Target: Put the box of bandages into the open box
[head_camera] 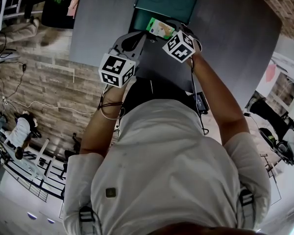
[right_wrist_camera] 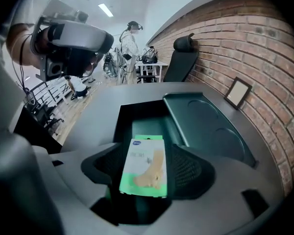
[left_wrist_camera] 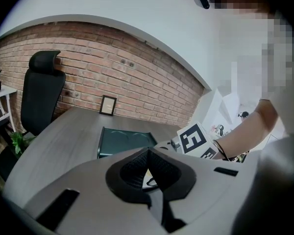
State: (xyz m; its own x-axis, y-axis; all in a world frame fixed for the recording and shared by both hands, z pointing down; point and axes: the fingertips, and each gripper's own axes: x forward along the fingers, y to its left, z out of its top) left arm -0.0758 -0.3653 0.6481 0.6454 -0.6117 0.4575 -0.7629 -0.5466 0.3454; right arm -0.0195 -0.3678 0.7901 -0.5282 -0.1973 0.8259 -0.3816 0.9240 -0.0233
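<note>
Table point(right_wrist_camera: 95, 106), bandage box point(right_wrist_camera: 144, 166) lengthwise in right tool point(right_wrist_camera: 146, 153), above open box point(right_wrist_camera: 125, 124)

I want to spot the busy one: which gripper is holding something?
The right gripper, clamped on the green box of bandages; the left gripper has its jaws together, empty.

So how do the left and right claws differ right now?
The right claw is clamped on the box of bandages; the left claw is shut with nothing in it. The right claw hangs over the open box; the left claw sits nearer the box's left edge. Both are held up off the table.
</note>
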